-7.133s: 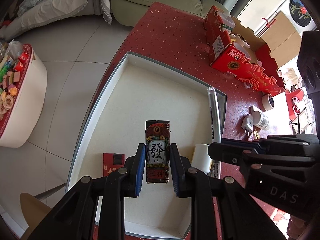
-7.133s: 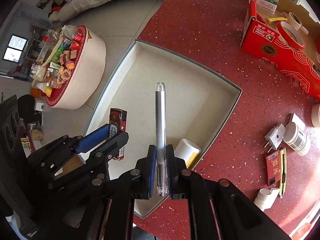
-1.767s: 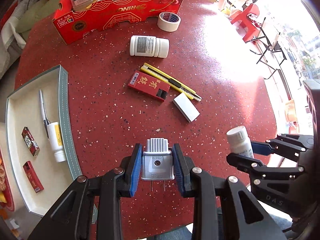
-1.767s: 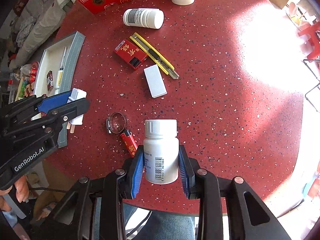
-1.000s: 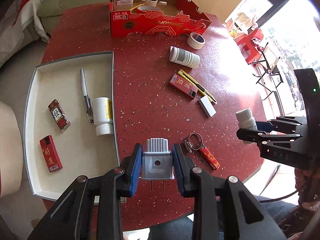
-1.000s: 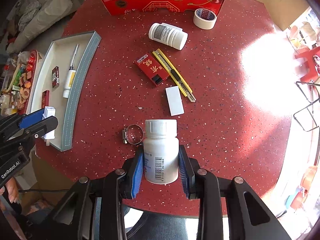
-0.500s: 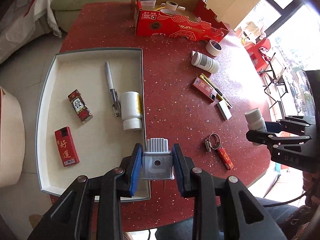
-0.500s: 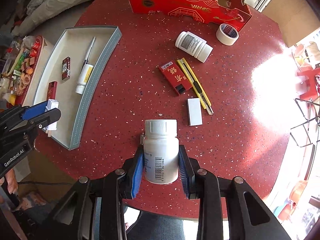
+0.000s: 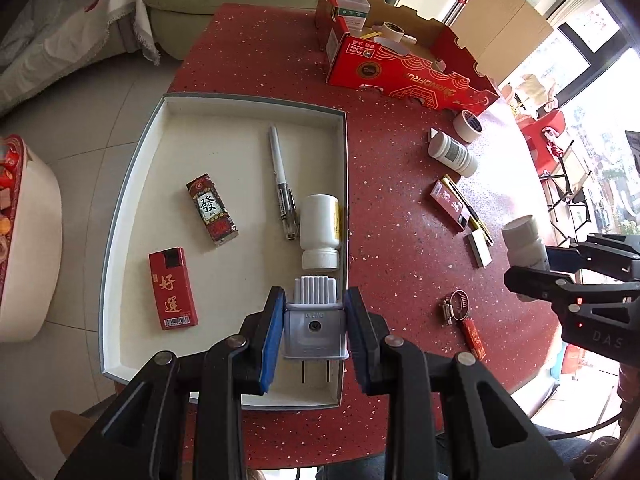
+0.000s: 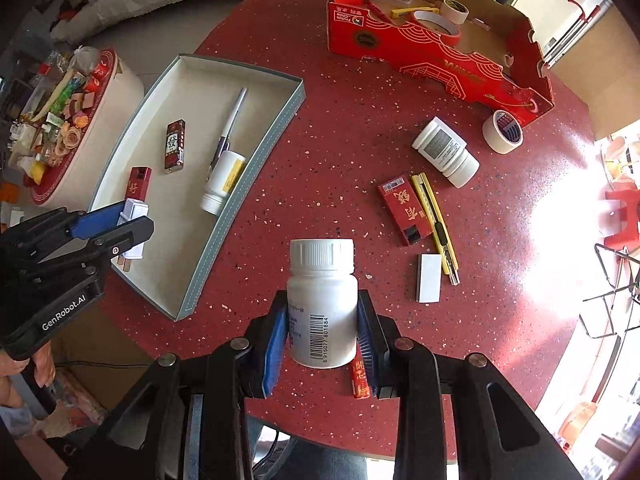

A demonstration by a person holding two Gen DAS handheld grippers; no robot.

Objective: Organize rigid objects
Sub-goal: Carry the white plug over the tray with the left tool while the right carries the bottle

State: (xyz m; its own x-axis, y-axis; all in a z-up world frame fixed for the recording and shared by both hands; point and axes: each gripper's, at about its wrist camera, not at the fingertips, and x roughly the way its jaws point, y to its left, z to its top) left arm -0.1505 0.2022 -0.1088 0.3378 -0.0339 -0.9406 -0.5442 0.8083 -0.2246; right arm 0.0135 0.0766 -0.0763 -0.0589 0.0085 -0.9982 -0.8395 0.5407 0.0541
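Left gripper (image 9: pixel 314 330) pinches the grey plug (image 9: pixel 314 326) by its flat sides, prongs toward the bottom of the frame, right above the tray's (image 9: pixel 120 208) lower-right corner, so that hand looks nearer the drop. Right gripper (image 10: pixel 322 330) clamps the white bottle (image 10: pixel 322 300), cap toward the top, over bare red table (image 10: pixel 340 120); the tray lies to its upper left. How high the plug hangs above the tray floor is hard to judge, and the bottle hides part of a red lighter (image 10: pixel 359 380).
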